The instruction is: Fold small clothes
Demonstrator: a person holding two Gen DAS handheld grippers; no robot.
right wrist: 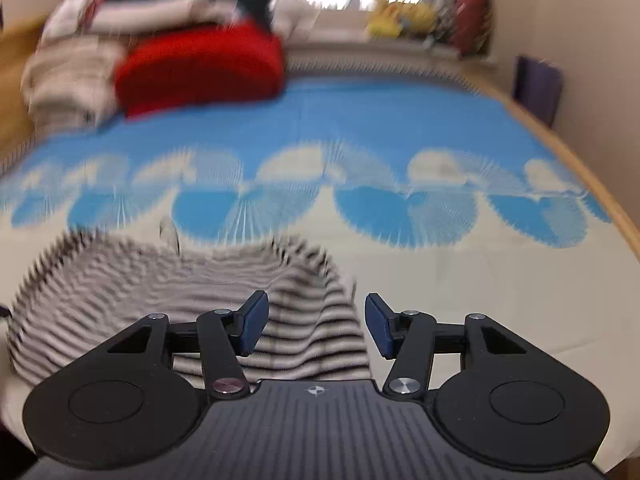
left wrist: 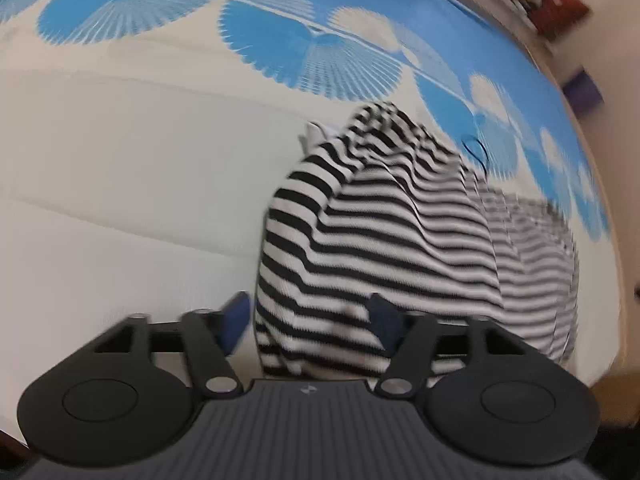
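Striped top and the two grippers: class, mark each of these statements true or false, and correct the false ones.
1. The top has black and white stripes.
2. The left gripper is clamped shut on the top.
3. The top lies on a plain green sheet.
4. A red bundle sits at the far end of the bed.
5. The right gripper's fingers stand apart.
1. True: the top is black and white striped.
2. False: the left gripper is open, its fingers apart, with the top lying between them.
3. False: the sheet is cream with blue fan shapes.
4. True: the red bundle lies beside piled bedding.
5. True: the right gripper is open, gripping nothing.
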